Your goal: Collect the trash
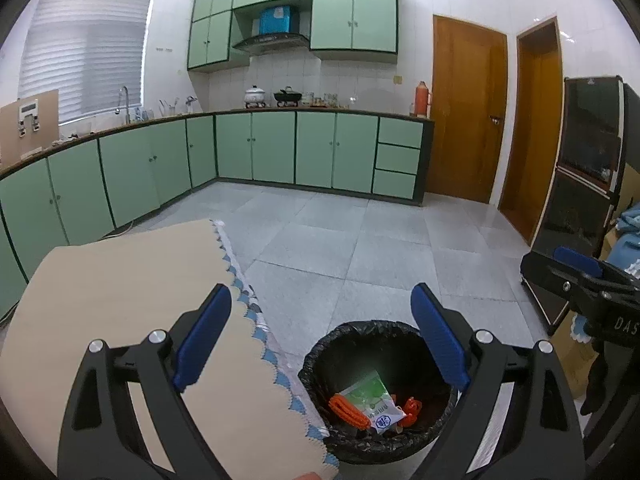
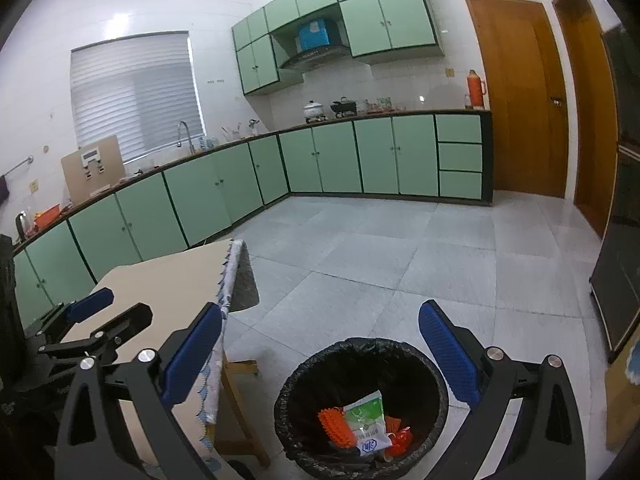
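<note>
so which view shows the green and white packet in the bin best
The right wrist view: the green and white packet lies nearly whole and unblocked inside the bin. In the left wrist view the packet is visible too, but with glare across its top.

Black grippers (image 1: 322,344), blue ribbed jaws

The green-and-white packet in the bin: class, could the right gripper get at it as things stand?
Probably yes. The right gripper hangs open above the bin, whose mouth is uncovered; the packet lies on top.
</note>
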Available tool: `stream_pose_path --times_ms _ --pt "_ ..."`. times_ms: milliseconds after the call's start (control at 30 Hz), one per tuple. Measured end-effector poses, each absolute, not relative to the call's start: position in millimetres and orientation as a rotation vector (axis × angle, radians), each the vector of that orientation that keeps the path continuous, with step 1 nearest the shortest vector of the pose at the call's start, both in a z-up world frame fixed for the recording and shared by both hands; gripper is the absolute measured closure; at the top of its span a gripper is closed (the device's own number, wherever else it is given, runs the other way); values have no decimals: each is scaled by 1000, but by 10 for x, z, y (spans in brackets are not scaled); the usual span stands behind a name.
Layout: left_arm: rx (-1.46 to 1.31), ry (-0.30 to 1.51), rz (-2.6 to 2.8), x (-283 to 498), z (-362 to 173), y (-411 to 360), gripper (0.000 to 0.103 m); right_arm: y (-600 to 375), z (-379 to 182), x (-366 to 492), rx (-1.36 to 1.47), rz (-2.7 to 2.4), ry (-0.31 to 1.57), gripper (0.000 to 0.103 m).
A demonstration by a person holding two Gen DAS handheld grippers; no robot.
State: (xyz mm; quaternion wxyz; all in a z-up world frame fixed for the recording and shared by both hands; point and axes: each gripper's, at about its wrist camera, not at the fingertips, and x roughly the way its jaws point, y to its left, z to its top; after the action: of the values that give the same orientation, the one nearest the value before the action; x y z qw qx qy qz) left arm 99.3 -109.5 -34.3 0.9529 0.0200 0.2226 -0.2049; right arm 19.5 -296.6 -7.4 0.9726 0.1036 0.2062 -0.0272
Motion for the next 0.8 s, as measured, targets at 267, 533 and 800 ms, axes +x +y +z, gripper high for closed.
stream_pose_path --times_ms 267,533,800 --pt "16 429 -406 884 -227 -913 14 -2797 19 60 196 -38 396 6" --pt "2 409 -391 763 -128 -732 14 -2631 116 -22 167 -16 373 6" --pt "-5 386 -382 653 -78 -588 14 -2512 177 -109 150 1 351 6"
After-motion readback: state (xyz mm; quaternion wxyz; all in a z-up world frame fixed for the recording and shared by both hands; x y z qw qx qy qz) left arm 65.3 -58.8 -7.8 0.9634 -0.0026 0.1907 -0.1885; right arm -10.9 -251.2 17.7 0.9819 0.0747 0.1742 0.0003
